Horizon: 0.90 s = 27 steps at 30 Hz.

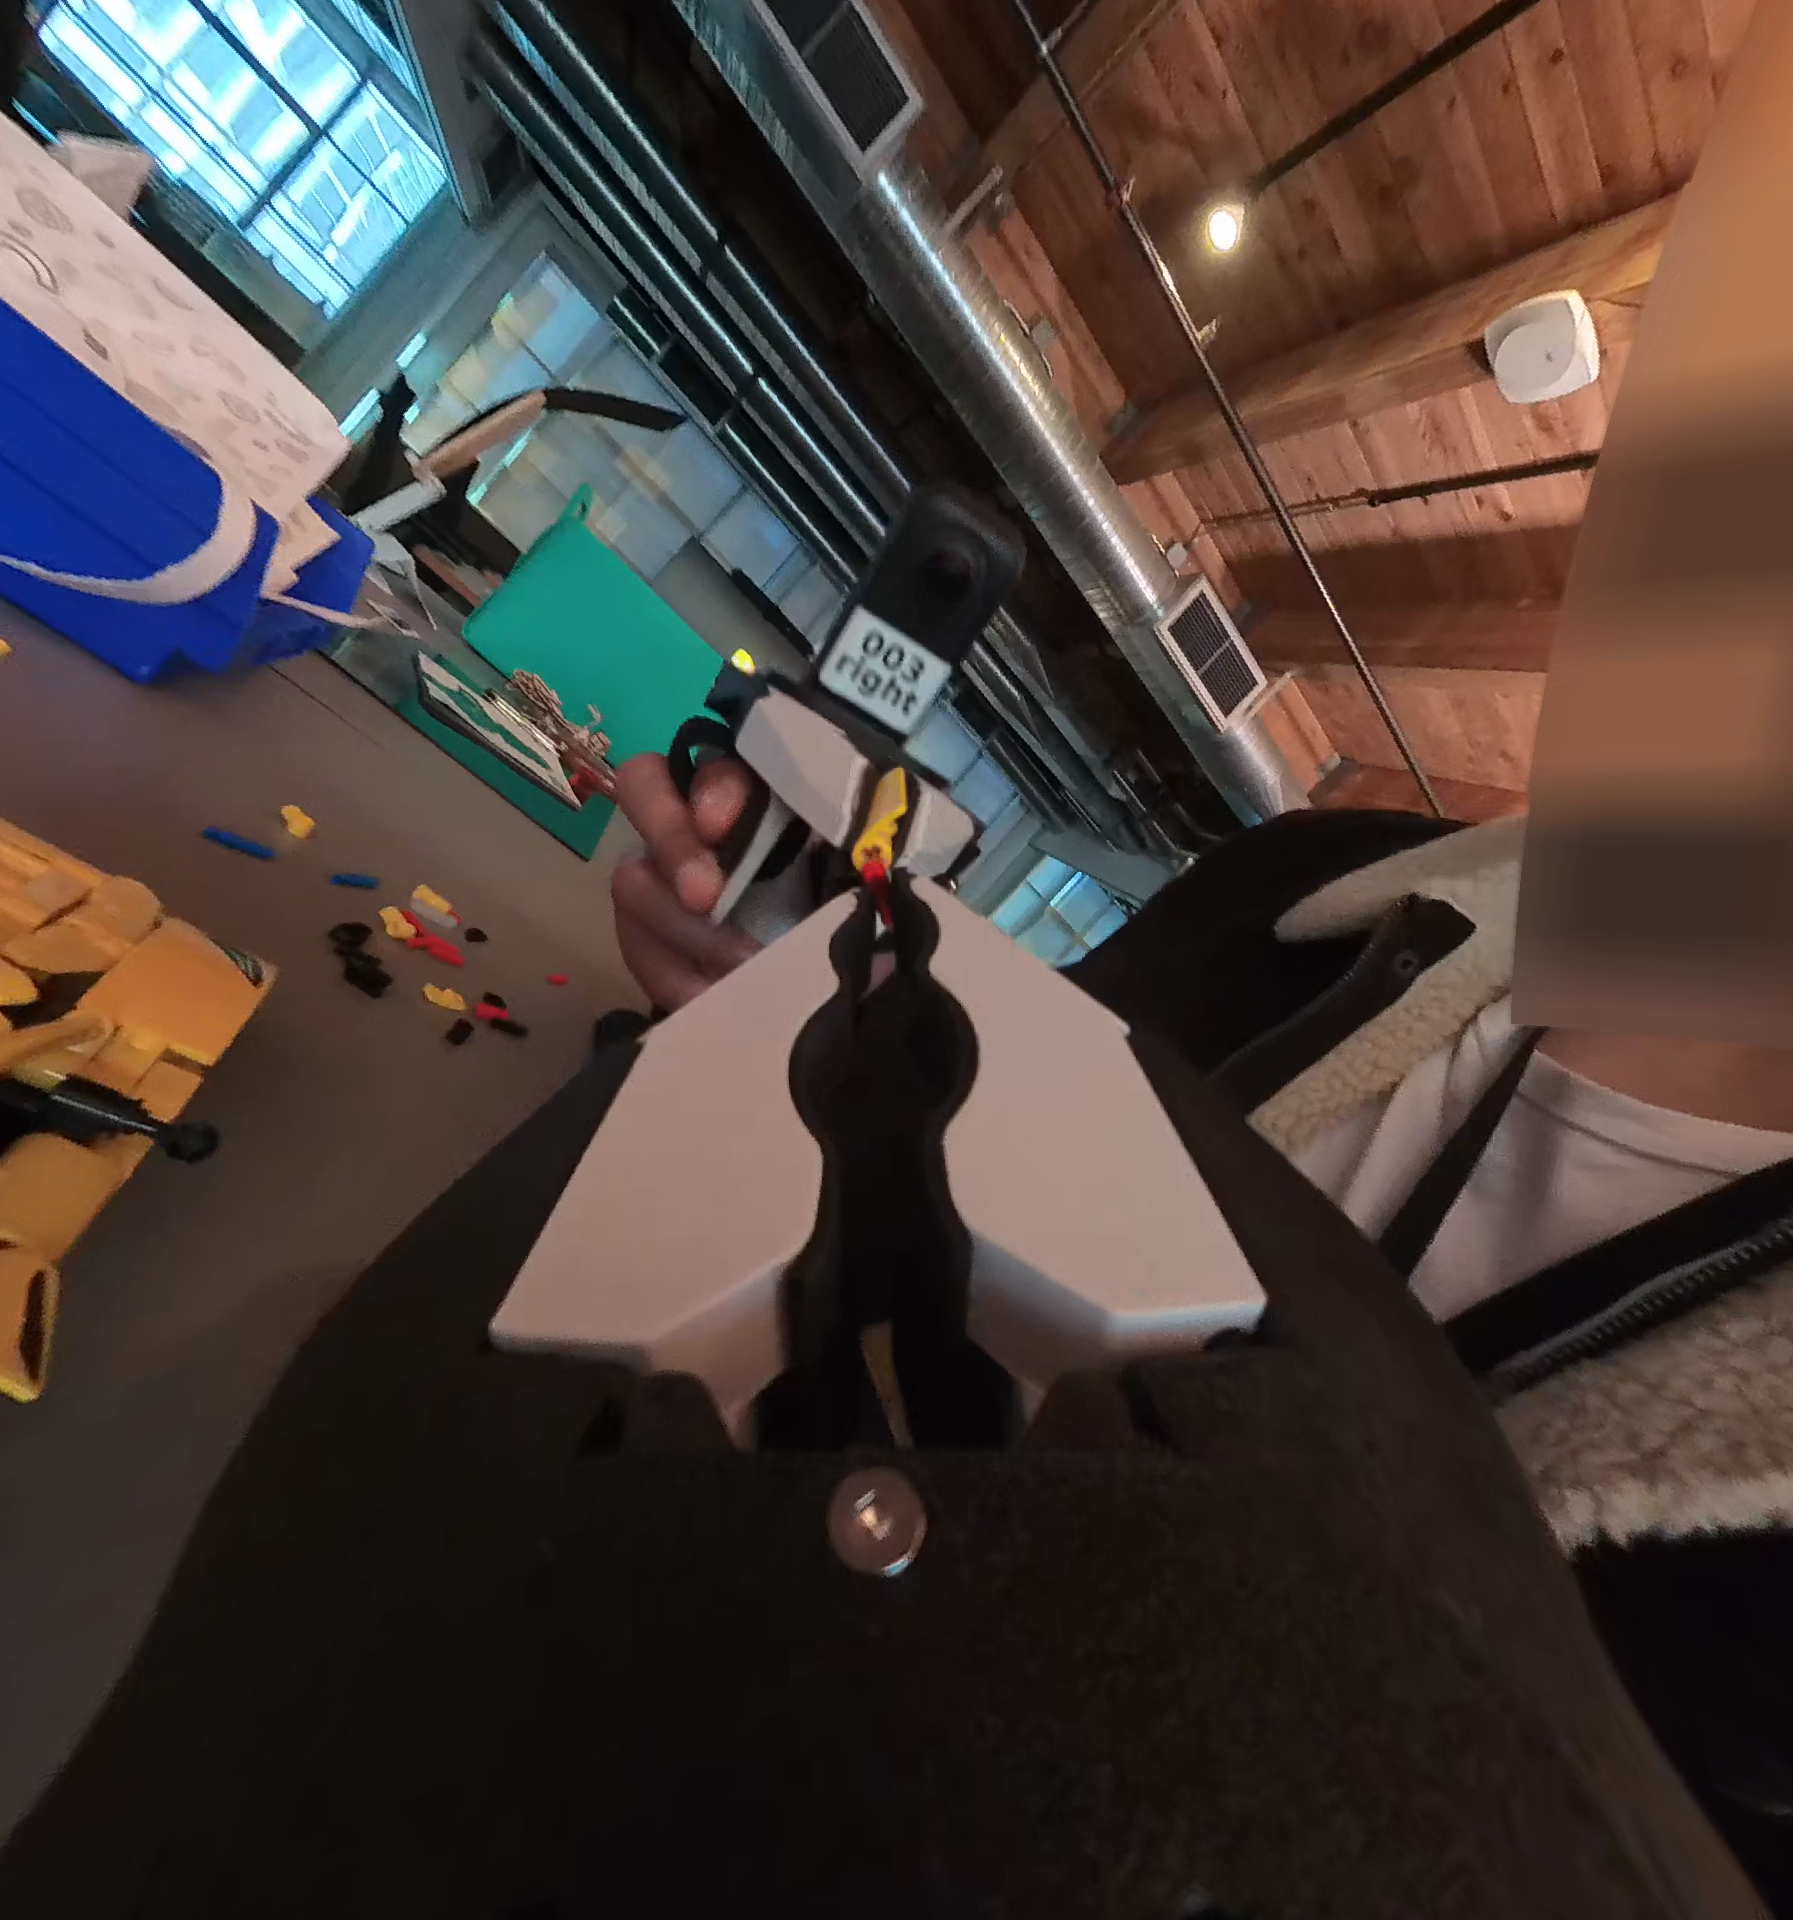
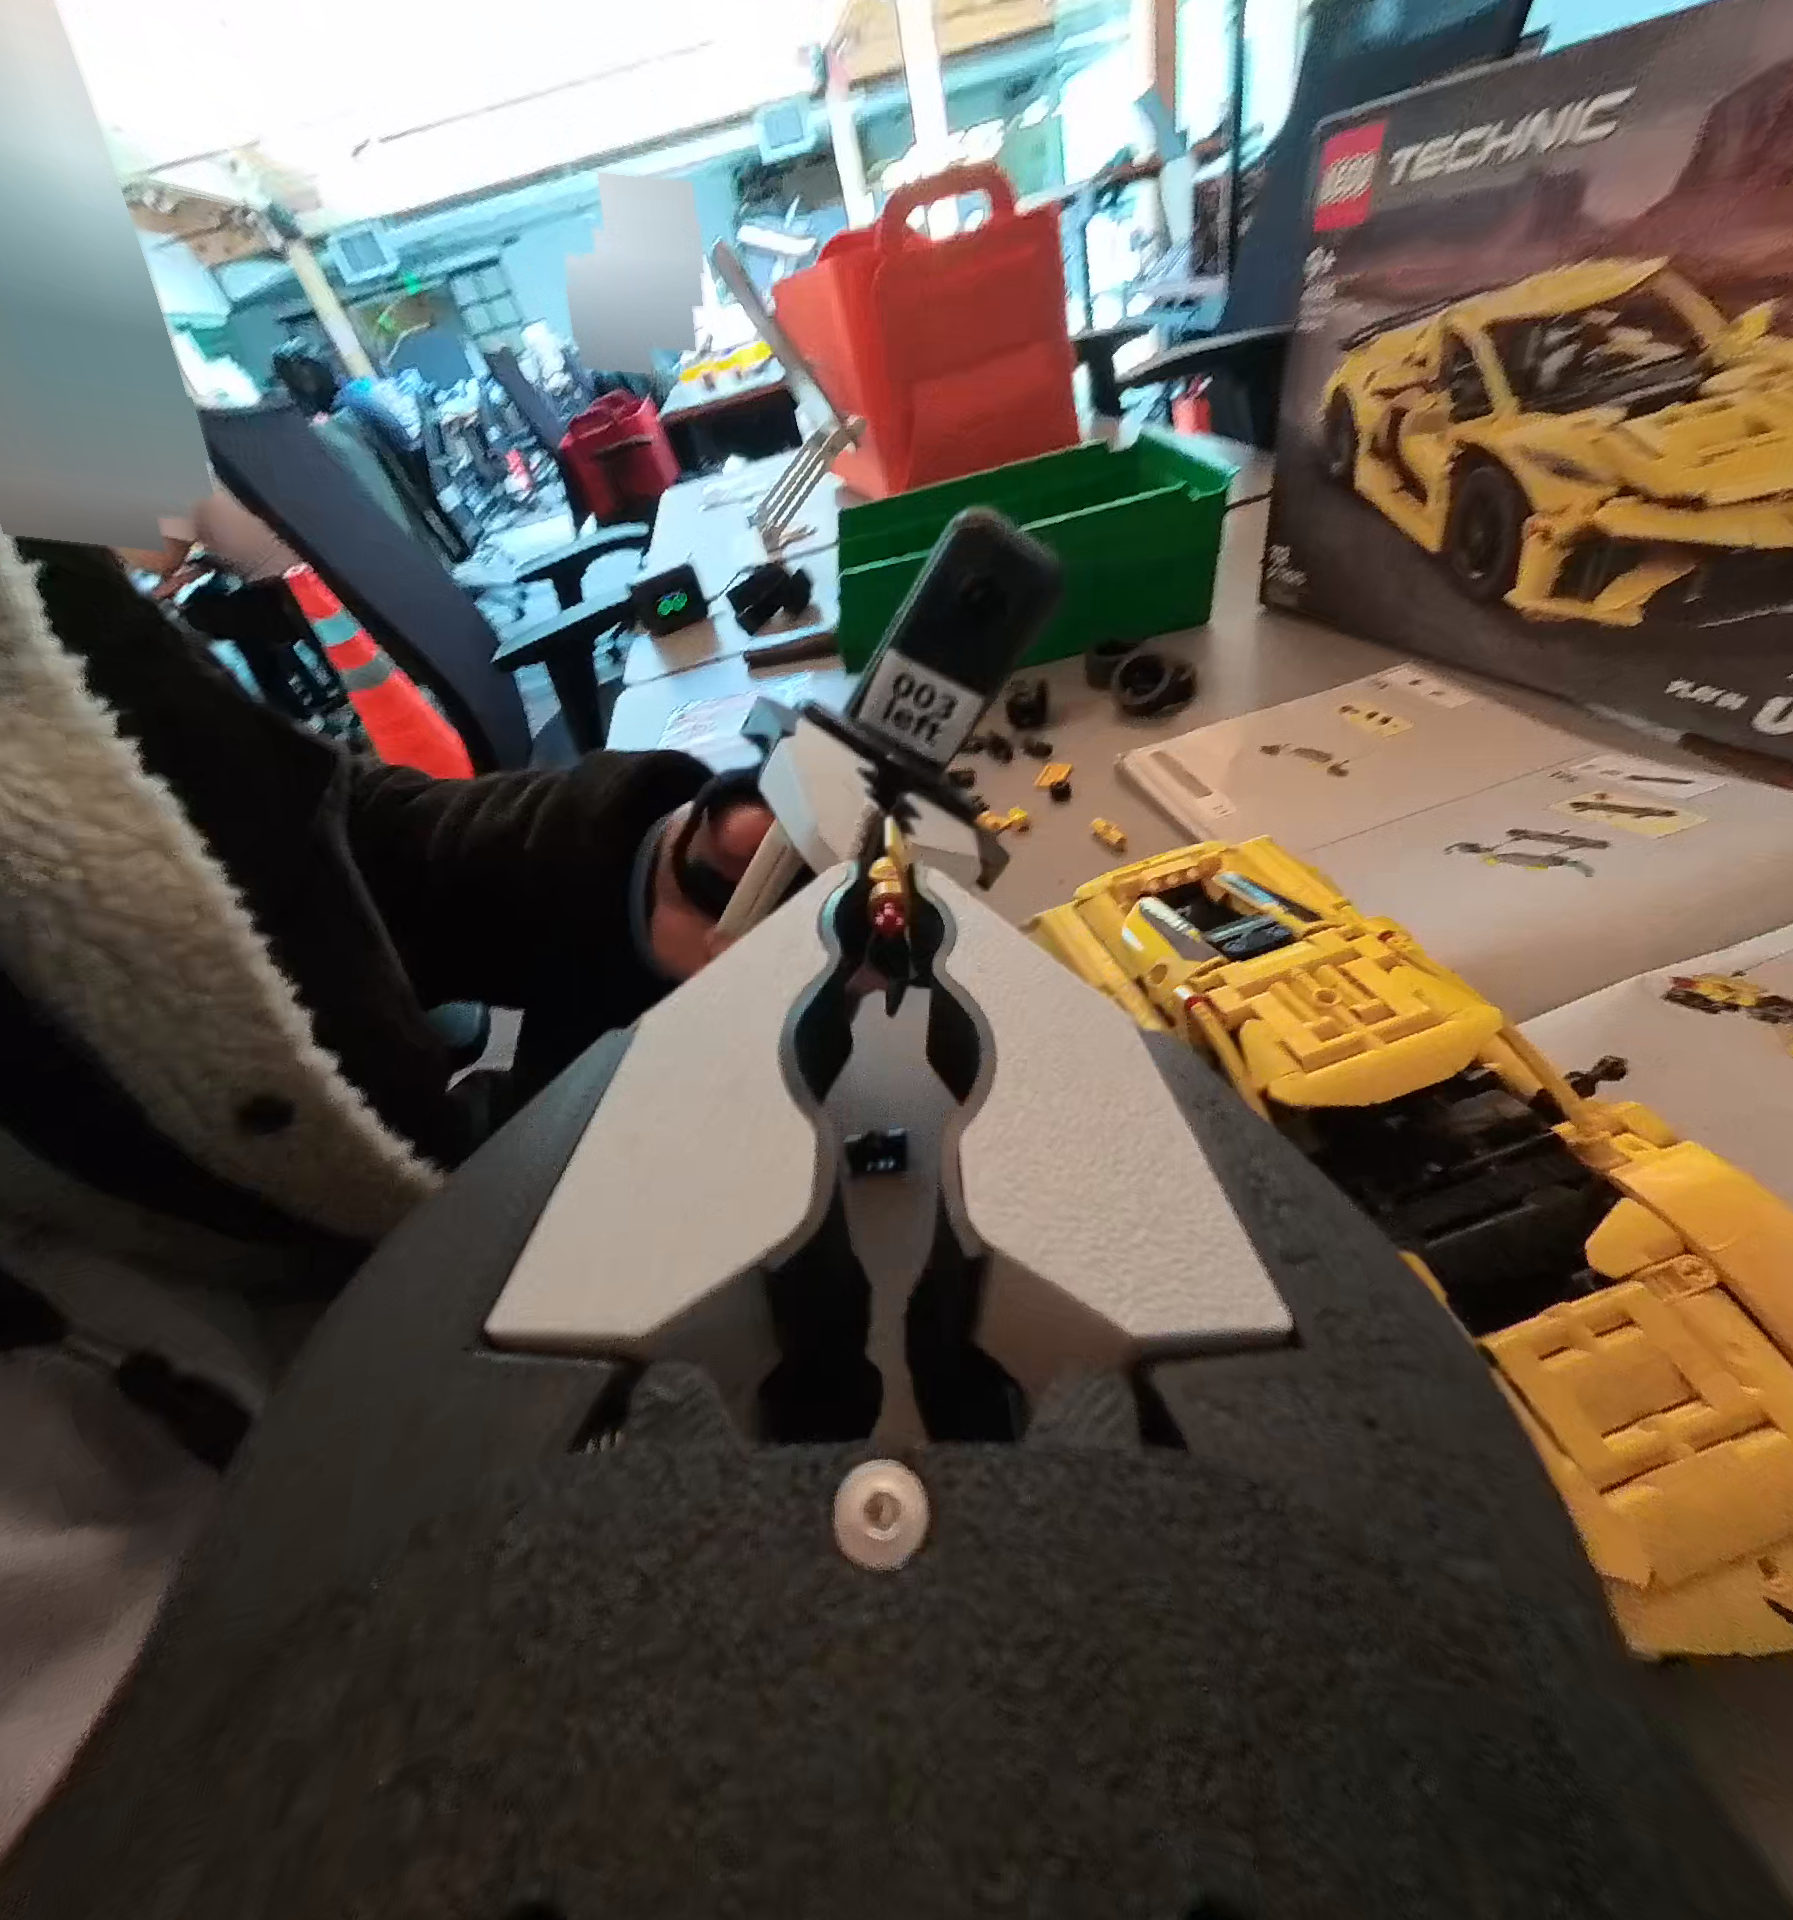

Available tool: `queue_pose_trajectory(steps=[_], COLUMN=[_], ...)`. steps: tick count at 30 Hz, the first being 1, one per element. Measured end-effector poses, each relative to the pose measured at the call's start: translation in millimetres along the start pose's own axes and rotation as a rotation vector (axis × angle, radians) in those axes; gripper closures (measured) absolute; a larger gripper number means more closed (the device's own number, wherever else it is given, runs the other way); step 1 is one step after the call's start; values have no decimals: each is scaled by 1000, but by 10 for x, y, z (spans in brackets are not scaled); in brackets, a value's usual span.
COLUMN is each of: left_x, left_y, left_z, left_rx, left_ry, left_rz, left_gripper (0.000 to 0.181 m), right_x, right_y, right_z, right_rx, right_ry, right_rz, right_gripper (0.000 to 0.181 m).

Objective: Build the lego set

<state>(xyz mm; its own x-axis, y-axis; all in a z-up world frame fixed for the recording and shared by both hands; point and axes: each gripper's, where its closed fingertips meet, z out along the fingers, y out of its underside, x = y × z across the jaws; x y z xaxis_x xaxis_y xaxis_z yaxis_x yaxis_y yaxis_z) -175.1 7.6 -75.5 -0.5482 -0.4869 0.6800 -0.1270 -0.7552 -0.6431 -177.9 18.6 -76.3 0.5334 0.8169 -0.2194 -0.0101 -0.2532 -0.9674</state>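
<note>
two grippers are up in the air here, tip to tip, well above the grey table (image 2: 1391, 914). the left gripper (image 1: 884, 928) has its dark fingers pinched nearly together on something small at the very tips, and a red pin (image 1: 874, 869) pokes out right there. facing it is the right gripper (image 1: 887, 831), which has a little yellow lego piece (image 1: 890, 812) squeezed between its white jaws. in the right wrist view it's the same meeting from the other side: the right gripper (image 2: 889, 928) is closed down to a narrow gap around a small yellow and red bit (image 2: 887, 902), and the left gripper (image 2: 897, 831) sits just past it, closed on the far end. can't tell exactly which piece belongs to which claw, they touch at that one spot.

a hand (image 1: 679, 831) wraps the right gripper's handle, and the other hand (image 2: 705, 883) in a dark sleeve holds the left one.

down on the table the yellow lego car (image 2: 1411, 1174) lies beside the right gripper, mostly built, with black innards showing in the middle. behind it are open instruction sheets (image 2: 1443, 769), the lego box (image 2: 1598, 395) standing upright, a green bin (image 2: 1037, 551) and black tyres (image 2: 1146, 675). loose yellow, red, black and blue pieces (image 1: 424, 935) lie scattered near the car's edge (image 1: 71, 997) in the left wrist view, with a blue bin (image 1: 92, 499) farther back.
</note>
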Motion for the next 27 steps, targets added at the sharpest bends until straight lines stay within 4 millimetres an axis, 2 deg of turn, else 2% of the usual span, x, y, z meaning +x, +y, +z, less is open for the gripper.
queue_pose_trajectory(steps=[8,14,19,21,24,27], left_x=[53,127,115,91,35,1], left_y=[254,374,458,380,68,-244], left_z=[93,129,148,145,43,-130], left_rx=[-139,-208,-254,-210,-66,86], left_ry=[37,68,32,0,-67,-170], left_rz=[20,64,155,176,205,311], left_gripper=[180,180,181,181,180,180], right_x=[-192,-327,-357,-301,-45,200], right_y=[173,227,295,251,82,-138], right_z=[-111,-146,-180,-170,-101,-43], right_rx=[-257,-365,-406,-358,-193,60], right_ry=[-210,-370,-422,-404,-286,-215], right_rz=[2,102,164,151,127,296], right_gripper=[176,175,175,175,175,175])
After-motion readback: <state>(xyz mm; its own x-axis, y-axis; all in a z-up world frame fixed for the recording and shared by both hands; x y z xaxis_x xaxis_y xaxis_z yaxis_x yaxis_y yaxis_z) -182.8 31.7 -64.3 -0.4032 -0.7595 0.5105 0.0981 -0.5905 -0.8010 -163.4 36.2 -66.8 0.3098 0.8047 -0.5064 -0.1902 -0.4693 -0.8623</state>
